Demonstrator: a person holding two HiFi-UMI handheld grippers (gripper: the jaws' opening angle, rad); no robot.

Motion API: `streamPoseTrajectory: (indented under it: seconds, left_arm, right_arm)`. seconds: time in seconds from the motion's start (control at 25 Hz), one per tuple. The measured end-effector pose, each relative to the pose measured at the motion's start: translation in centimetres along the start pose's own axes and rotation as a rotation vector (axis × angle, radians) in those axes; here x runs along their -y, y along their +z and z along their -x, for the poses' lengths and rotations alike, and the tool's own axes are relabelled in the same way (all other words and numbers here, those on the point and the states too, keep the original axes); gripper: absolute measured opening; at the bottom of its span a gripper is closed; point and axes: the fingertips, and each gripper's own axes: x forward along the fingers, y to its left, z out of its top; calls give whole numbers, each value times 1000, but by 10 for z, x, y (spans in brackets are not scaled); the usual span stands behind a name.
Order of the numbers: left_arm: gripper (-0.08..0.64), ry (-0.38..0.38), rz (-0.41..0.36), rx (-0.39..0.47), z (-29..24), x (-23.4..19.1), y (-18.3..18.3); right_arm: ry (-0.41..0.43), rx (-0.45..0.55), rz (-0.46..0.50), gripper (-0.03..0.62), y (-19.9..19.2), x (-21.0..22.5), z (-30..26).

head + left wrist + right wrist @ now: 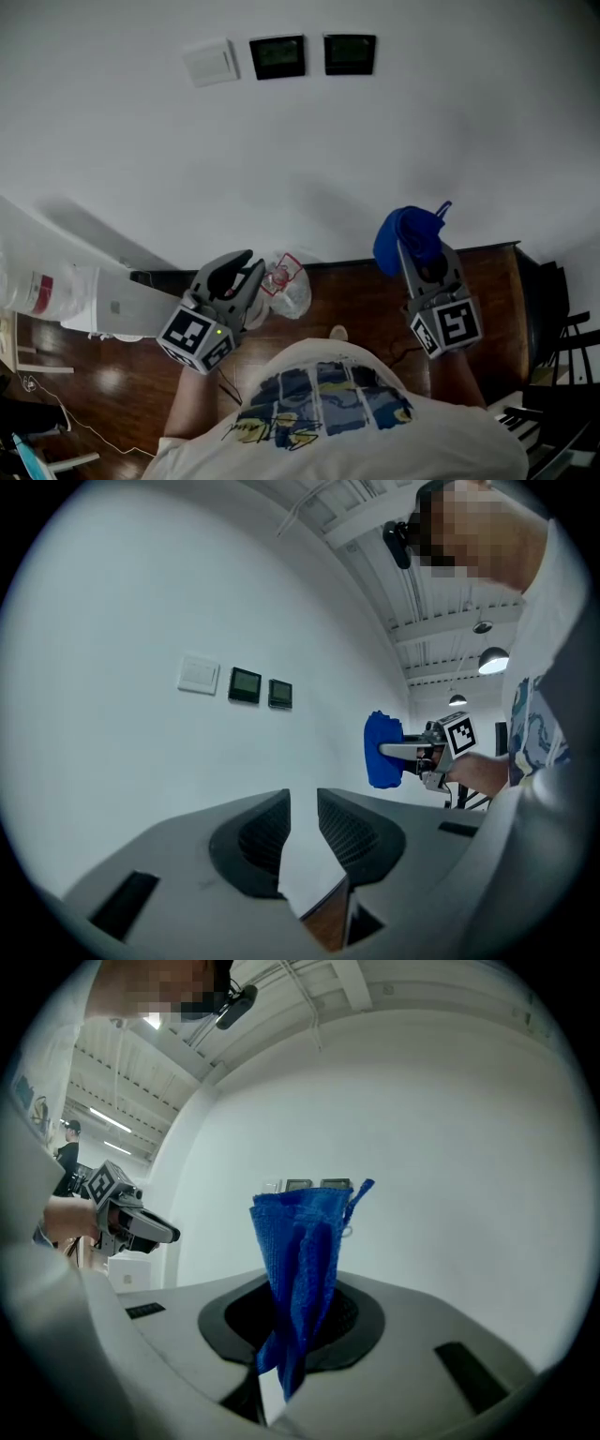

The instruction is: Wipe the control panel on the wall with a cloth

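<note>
Two dark control panels (277,56) (350,53) hang side by side high on the white wall, next to a white switch plate (210,63). My right gripper (422,251) is shut on a bunched blue cloth (408,232), which stands up out of the jaws well below the panels. In the right gripper view the cloth (300,1241) hides most of the panels (336,1183). My left gripper (251,261) is lower left, open by a narrow gap and holding nothing. The left gripper view shows the panels (246,684) and the cloth (382,752).
A clear plastic bag (286,286) lies on the dark wooden floor by the wall, between the grippers. A white box (56,291) stands at the left. Piano keys (520,424) and a black stand (562,328) are at the right.
</note>
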Motion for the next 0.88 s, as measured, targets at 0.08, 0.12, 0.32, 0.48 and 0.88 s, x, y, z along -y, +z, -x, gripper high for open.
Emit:
streamPoseTrajectory:
  seconds: [0.08,0.12,0.32,0.48,0.88]
  left_arm:
    - [74,0,7,-2,15,1,-4]
    - [74,1,9,-2,23,1,-6]
    - [73,6,26,-4,59,5,-20]
    - [74,1,26,-6,83,16,-30]
    - [72,-5,37,-12,130,39,-51]
  right_arm:
    - [3,-8,5,74,3,-13,3]
    - [7,-11,8,74,4,-20,4]
    - [21,-14,20,74,9,-54,20]
    - [24,-13,32,74,11,-77,37]
    - [50,-18,54,74,8,-128,69]
